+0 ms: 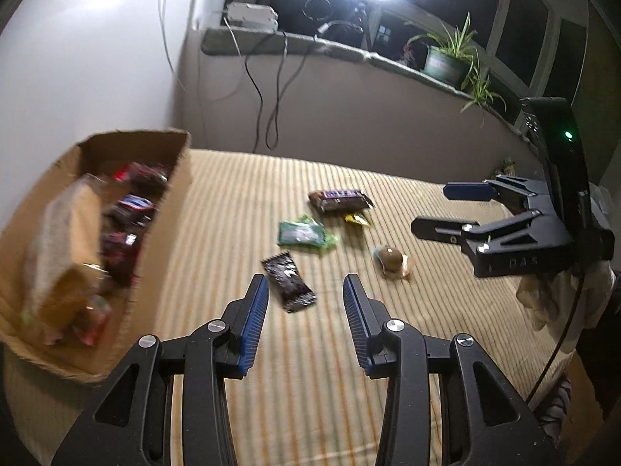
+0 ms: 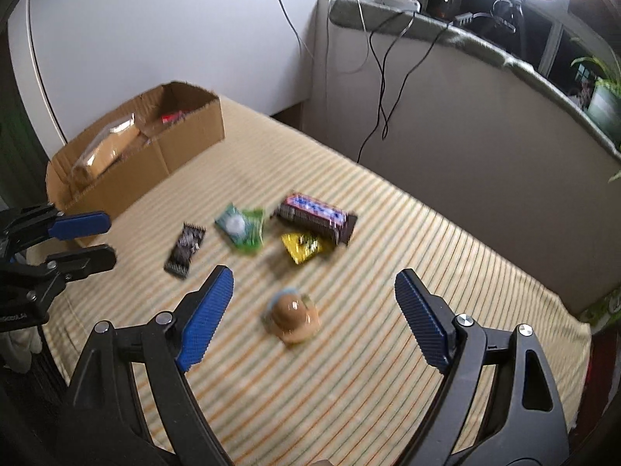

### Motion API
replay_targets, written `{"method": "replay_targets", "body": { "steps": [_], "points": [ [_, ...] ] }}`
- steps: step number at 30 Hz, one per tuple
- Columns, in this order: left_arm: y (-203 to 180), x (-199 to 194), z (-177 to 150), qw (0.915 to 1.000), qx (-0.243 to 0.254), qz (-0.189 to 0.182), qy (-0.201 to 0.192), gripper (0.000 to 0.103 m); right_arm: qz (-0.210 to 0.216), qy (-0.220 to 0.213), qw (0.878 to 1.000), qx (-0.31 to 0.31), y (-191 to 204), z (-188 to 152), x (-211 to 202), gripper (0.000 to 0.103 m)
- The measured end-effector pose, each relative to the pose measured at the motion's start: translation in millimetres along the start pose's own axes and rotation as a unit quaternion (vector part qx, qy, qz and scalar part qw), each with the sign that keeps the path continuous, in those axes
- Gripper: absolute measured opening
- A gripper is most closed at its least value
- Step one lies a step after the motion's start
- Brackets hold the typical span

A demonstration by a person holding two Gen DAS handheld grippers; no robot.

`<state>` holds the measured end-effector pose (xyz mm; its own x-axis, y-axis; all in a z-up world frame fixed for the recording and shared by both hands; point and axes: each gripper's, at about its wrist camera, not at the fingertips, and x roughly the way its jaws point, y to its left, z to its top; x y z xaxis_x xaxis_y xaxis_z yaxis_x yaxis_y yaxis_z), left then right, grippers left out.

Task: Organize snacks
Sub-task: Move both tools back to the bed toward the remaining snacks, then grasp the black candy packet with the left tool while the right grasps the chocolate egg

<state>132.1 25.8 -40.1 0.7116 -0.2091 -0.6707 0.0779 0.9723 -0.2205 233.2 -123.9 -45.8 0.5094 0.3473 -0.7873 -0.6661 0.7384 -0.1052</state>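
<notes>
Blue-padded fingers of the left gripper (image 1: pixel 306 291) stand parted and empty above a black wrapper (image 1: pixel 288 282). Left of it, the cardboard box (image 1: pixel 170 178) holds red and dark packets and a tan bag. Five snacks lie loose on the striped cloth (image 2: pixel 388 369). Spread wide, holding nothing, the right gripper (image 2: pixel 314 287) tilts down over the brown round treat (image 2: pixel 293 316).

The left gripper (image 1: pixel 306 291) is tilting downward, its jaws standing partly apart with nothing pressed between the pads. The right gripper (image 2: pixel 313 289) is also angling downward, just off to the left one's right, its jaws spread wide and holding nothing.
</notes>
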Motion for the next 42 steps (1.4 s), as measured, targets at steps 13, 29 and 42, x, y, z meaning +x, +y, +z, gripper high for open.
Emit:
{"method": "replay_targets", "body": {
  "steps": [13,29,42],
  "points": [
    [4,50,0,0.9983,-0.012,0.028,0.049,0.039,0.029,0.039,0.999,0.003,1,-29,34,0.067],
    [7,70,3,0.9966,-0.006,0.045,0.069,0.023,0.036,0.062,0.997,0.005,4,-29,58,0.046],
    [1,71,3,0.9970,0.010,0.044,0.062,0.023,0.035,0.063,0.997,0.008,4,-29,55,0.034]
  ]
}}
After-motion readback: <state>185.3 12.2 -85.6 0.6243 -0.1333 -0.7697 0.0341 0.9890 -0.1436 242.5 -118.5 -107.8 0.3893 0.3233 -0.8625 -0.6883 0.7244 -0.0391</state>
